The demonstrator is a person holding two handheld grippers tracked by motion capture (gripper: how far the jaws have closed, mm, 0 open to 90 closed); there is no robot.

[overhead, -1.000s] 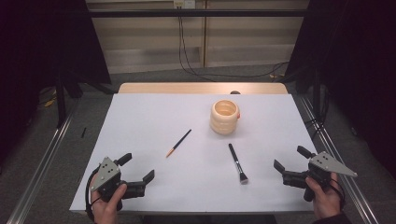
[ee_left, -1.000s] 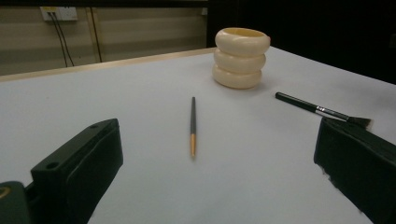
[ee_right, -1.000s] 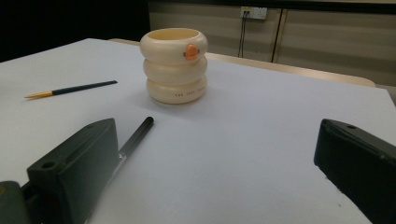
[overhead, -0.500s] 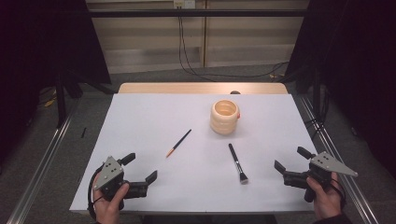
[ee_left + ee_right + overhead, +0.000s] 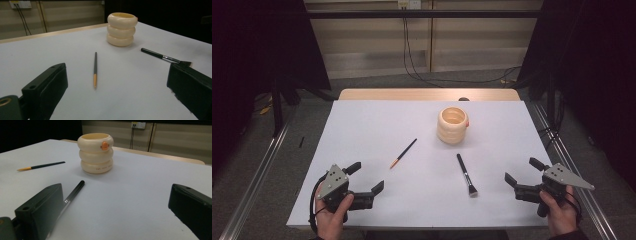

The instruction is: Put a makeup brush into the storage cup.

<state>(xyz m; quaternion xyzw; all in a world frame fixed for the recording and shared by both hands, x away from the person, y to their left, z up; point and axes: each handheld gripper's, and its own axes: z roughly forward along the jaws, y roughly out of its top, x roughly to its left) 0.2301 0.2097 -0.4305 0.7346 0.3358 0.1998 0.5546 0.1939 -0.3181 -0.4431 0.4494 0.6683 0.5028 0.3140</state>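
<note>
On the white table, between my two tongs, lay the things I was about to work with: a thin pencil-like brush with an orange tip, left of centre, and a flat makeup brush with a dark handle and silver ferrule, right of centre. Both rested flat on the sheet, well apart from each other. Beyond them stood the cream ribbed holder, upright, mouth open to the ceiling, an orange badge on its side.

My left tongs hovered near the front-left corner, jaws spread wide and holding nothing; in the left gripper view the thin brush lay straight ahead between the jaws. My right tongs sat near the front-right edge, equally wide open and empty, with the flat brush running just beside the left-hand jaw in the right gripper view.

I judged the risks to be these. Both brushes were slim and lay flush on a smooth surface, so jaws closing too high would skate over them, and closing off-centre would roll or flick them away. A grip near one end would let the brush swing and miss the holder's mouth. The holder looked light, and a nudge at its rim could tip or shove it
</note>
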